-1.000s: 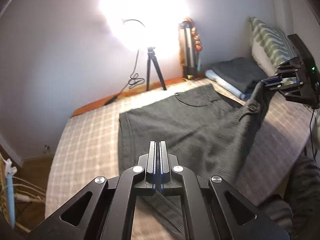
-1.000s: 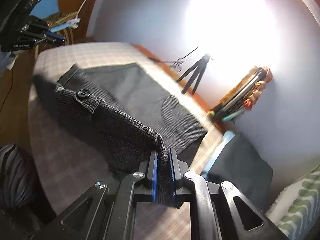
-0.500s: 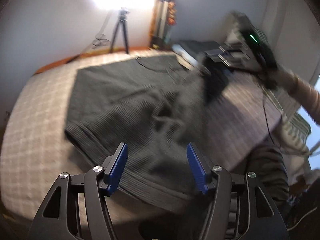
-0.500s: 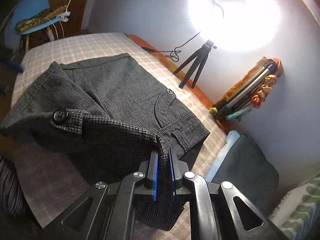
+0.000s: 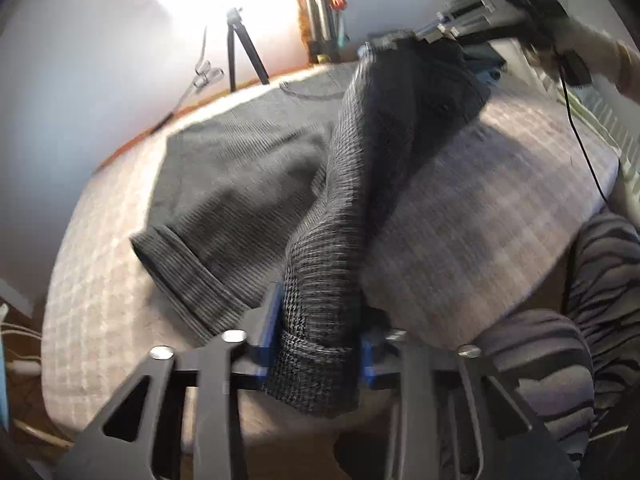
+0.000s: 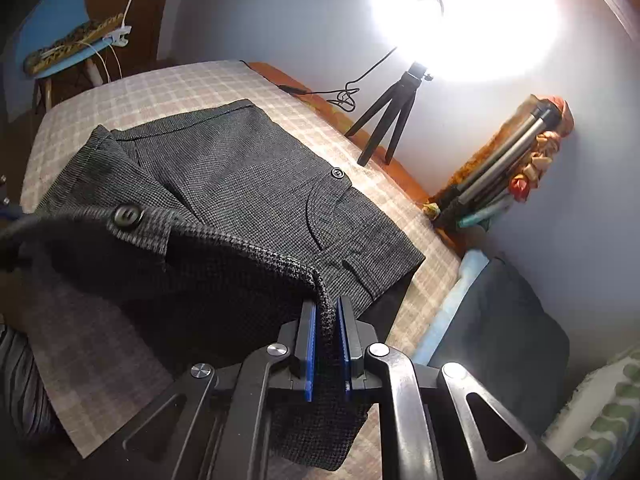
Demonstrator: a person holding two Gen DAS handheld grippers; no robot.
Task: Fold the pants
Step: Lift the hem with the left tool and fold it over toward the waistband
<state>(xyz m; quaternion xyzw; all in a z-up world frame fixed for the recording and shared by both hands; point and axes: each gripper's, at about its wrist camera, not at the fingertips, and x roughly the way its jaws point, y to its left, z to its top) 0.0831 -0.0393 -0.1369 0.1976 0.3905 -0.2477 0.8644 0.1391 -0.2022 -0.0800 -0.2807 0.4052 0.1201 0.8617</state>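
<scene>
Dark grey checked pants [image 5: 240, 172] lie on a bed with a checked cover [image 5: 500, 200]. One leg lies flat; the other is lifted and stretched between my grippers. My left gripper [image 5: 318, 340] is shut on the hem end of that leg at the bed's near edge. My right gripper [image 6: 326, 348] is shut on the waistband edge of the pants [image 6: 248, 184], near a button [image 6: 127, 215], held above the bed. It also shows in the left wrist view [image 5: 452, 28] at the far right.
A ring light on a tripod [image 6: 394, 120] stands at the wall behind the bed. A folded tripod [image 6: 508, 160], a dark folded cloth [image 6: 504, 320] and a striped pillow [image 6: 600, 420] lie at the head end. A person's striped legs [image 5: 560, 340] are at the bed's near edge.
My left gripper opened half a second ago and has now shut on the hem of the lifted leg. My right gripper kept its hold and carried the waistband over the flat leg.
</scene>
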